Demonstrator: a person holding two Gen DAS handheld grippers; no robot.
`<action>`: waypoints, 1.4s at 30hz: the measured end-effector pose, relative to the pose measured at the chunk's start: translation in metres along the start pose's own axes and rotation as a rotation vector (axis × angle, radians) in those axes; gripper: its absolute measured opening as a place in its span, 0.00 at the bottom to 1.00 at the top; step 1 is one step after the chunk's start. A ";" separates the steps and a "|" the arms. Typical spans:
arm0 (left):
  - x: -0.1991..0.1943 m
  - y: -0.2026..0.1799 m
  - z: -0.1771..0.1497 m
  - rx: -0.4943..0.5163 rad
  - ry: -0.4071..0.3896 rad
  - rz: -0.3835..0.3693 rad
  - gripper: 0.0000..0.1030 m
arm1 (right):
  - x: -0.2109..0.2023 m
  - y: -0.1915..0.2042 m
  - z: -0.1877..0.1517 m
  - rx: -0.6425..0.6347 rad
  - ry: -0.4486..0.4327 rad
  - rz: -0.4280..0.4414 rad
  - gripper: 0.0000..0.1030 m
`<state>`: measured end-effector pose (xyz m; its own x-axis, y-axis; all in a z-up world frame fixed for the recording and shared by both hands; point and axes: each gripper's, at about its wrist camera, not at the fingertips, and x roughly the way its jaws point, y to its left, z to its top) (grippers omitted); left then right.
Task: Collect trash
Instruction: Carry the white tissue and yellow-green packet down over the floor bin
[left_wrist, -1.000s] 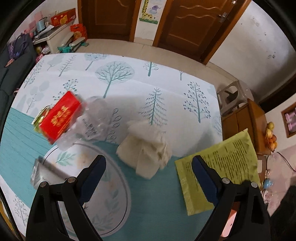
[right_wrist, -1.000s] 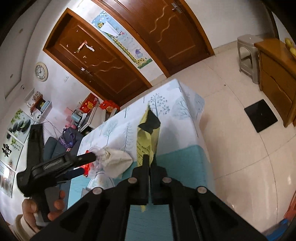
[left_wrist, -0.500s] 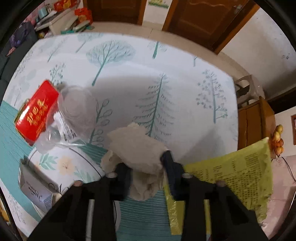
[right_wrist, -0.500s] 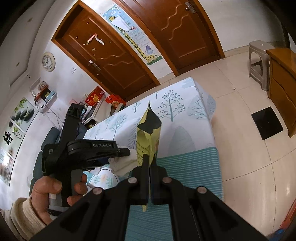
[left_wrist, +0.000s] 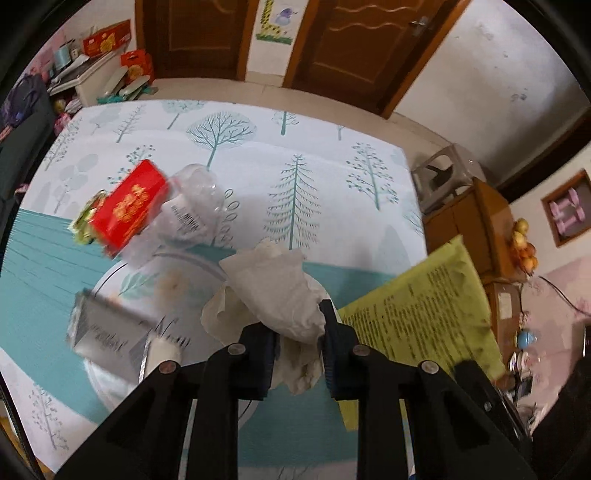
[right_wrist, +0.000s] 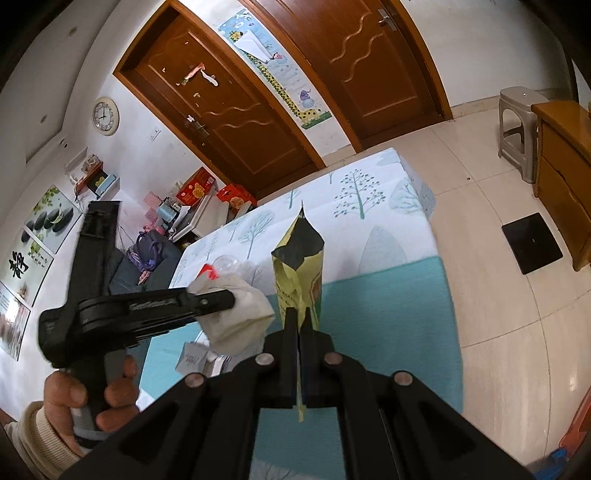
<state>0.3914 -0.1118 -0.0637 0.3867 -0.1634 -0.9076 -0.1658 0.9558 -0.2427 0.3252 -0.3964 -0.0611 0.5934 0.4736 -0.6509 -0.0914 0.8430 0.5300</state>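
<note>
Left gripper (left_wrist: 295, 339) had just been closing, jaws now pinched tight on crumpled tissue (left_wrist: 273, 291), wad lifted clear above table (left_wrist: 332, 184). Right gripper (right_wrist: 298, 328) clamped fully on edge of yellow bag (right_wrist: 299, 266), bag held upright, mouth open on top. Tissue hung just beside bag. Red box (left_wrist: 129, 206), clear plastic wrapper (left_wrist: 192, 210), small grey carton (left_wrist: 107, 332) lay on tablecloth.
</note>
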 end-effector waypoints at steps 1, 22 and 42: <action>-0.012 0.002 -0.008 0.017 -0.010 -0.014 0.19 | -0.006 0.006 -0.006 -0.005 -0.003 -0.006 0.00; -0.192 0.116 -0.228 0.470 -0.016 -0.262 0.19 | -0.139 0.182 -0.244 0.018 -0.093 -0.217 0.00; -0.155 0.166 -0.418 0.643 0.189 -0.211 0.19 | -0.122 0.181 -0.421 0.135 0.130 -0.248 0.00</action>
<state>-0.0750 -0.0297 -0.1070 0.1775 -0.3450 -0.9216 0.4876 0.8443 -0.2222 -0.1003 -0.1941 -0.1146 0.4765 0.2933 -0.8288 0.1562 0.8995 0.4081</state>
